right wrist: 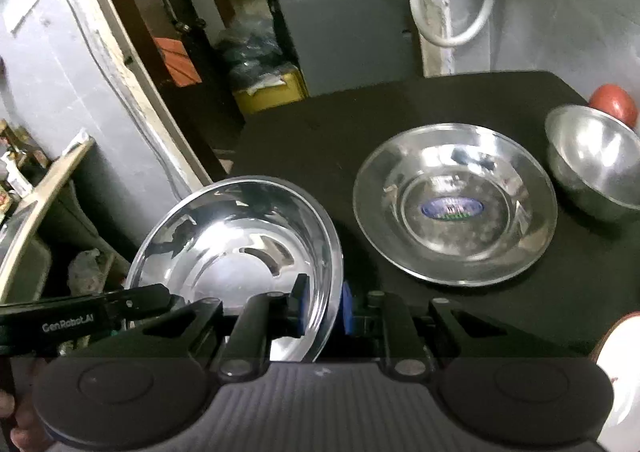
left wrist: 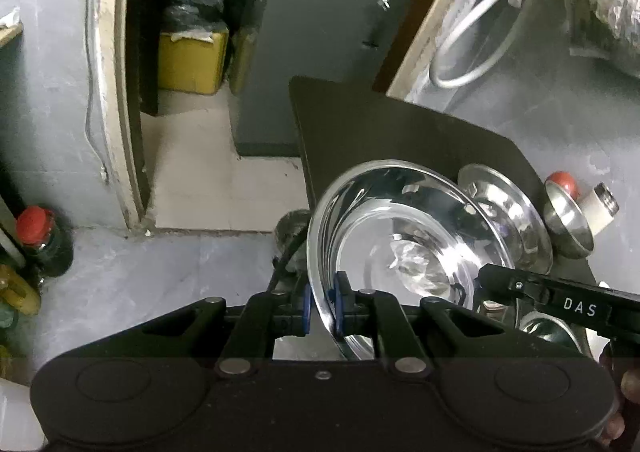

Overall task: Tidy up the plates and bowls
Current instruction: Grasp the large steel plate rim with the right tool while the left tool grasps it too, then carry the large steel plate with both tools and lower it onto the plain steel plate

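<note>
Both claws, left (left wrist: 322,310) and right (right wrist: 323,310), pinch one steel plate (right wrist: 240,236) (opposite rims).

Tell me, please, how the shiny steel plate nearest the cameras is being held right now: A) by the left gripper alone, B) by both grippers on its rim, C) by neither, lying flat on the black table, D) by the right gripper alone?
B: the left gripper and the right gripper each pinch the rim of the steel plate.

Two steel plates (right wrist: 236,248) (right wrist: 456,203), one steel bowl (right wrist: 596,163)
</note>
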A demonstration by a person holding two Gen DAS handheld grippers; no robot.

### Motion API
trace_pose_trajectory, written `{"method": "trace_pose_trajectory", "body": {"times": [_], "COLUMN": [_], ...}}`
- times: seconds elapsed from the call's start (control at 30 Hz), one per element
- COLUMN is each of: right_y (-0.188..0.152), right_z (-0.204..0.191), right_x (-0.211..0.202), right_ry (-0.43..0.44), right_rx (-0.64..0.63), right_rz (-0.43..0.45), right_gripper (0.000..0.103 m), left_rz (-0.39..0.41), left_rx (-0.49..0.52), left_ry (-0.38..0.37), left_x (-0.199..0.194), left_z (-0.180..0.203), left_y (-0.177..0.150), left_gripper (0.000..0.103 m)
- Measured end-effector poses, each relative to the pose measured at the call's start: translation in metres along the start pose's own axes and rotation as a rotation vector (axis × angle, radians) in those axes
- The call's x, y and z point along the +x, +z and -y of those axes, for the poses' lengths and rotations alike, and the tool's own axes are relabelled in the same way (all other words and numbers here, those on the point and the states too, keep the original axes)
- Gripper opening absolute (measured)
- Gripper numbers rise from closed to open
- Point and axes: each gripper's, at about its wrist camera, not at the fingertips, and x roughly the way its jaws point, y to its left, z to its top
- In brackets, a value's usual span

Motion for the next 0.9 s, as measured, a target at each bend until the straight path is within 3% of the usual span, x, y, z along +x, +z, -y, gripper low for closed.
{"method": "trace_pose_trajectory", "body": {"times": [0.3, 0.63, 0.9], "right_y": [0.003, -0.033, -0.061], "right_z": [0.020, 0.062, 0.077], "right_x": [-0.039, -0.093, -0.115], "right_ry": [0.026, -0.058, -0.079], "right_rx": [-0.012, 0.001, 0.019], "right_rz": [0.051, 0.046, 0.007], "right_gripper": [0.019, 0.019, 0.021], "left_rz": [0.055, -0.013, -0.074], "left_rx": [0.008, 0.066, 0.127], "left_ry": [-0.012, -0.066, -0.057], "left_x": [-0.024, -0.020, -0.018], "left_z": [0.033, 0.094, 0.118], "left_y": [0.001, -0.033, -0.058], "left_gripper": [0.013, 0.015, 0.015]}}
